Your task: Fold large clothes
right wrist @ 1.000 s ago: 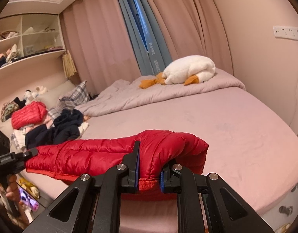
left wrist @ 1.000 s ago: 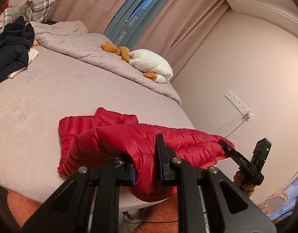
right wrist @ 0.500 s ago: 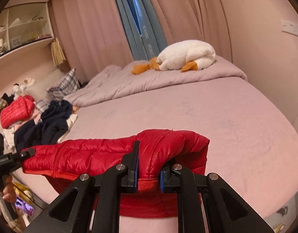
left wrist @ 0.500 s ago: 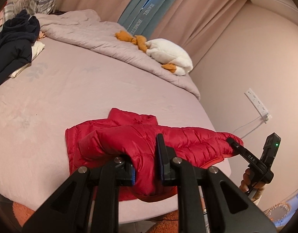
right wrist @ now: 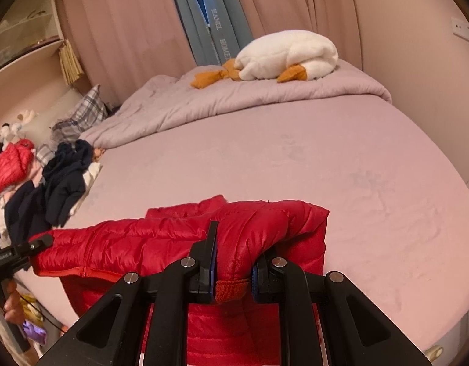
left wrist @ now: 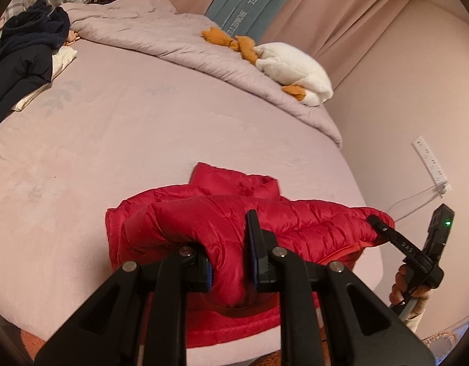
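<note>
Jacket: red puffer jacket (left wrist: 222,222) lying at near edge of bed (left wrist: 142,134), hem side being lifted, lower part hanging over edge.
Left gripper (left wrist: 231,262): pinching puffy fold.
Right gripper (right wrist: 232,270): clamping ribbed cuff and quilting.
Risk: slick shell slipping out of either pinch; uneven lifting skewing fold; jacket sliding off bed.
Surroundings: dark clothes pile (left wrist: 23,52), plush duck (right wrist: 283,55) lying well apart.

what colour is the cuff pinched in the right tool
Rust orange cuff, ribbed, on the red puffer jacket; clearest in the right wrist view.
</note>
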Available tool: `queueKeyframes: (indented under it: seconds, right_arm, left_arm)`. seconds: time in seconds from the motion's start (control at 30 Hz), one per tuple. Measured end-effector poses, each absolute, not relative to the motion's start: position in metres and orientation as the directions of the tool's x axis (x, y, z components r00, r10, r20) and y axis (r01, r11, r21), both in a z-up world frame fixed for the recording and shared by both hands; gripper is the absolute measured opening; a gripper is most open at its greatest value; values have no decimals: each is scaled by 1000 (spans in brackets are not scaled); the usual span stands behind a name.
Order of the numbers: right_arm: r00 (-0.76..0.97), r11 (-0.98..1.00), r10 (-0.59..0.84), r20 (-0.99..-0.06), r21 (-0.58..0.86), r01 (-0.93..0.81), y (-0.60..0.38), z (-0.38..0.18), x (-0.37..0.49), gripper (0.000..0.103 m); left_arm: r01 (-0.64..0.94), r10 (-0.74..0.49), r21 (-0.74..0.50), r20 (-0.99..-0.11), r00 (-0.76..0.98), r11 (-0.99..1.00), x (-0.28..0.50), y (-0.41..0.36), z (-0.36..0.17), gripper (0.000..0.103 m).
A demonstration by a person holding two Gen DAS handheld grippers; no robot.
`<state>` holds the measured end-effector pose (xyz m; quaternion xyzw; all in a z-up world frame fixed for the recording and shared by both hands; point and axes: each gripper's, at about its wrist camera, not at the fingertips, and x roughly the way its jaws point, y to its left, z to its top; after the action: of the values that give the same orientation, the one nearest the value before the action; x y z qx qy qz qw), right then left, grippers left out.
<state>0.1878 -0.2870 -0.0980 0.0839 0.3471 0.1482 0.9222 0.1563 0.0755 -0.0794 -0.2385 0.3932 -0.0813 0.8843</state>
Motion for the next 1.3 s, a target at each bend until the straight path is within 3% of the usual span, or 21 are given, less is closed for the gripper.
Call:
queueKeyframes:
  seconds: [0.5, 1.1, 1.17, 1.3]
  right_arm:
    - [633, 973, 230, -739, 185, -138, -267, -142, 230, 16]
    - [605, 974, 225, -764, 197, -114, -269, -160, 243, 16]
    - [607, 973, 229, -761, 203, -113, -270, -159, 243, 16]
    - [619, 967, 249, -745, 231, -111, -275, -153, 240, 20]
  left_arm:
    - [-138, -264, -428, -747, 610, 893, 202, 80, -135, 21]
    - [-173, -250, -424, -766, 592, 889, 219, 80, -157, 22]
    - [-167, -259, -430, -763, 592, 887, 218, 80, -155, 27]
    - [-140, -308, -482, -729, 612, 865, 211, 84, -145, 46]
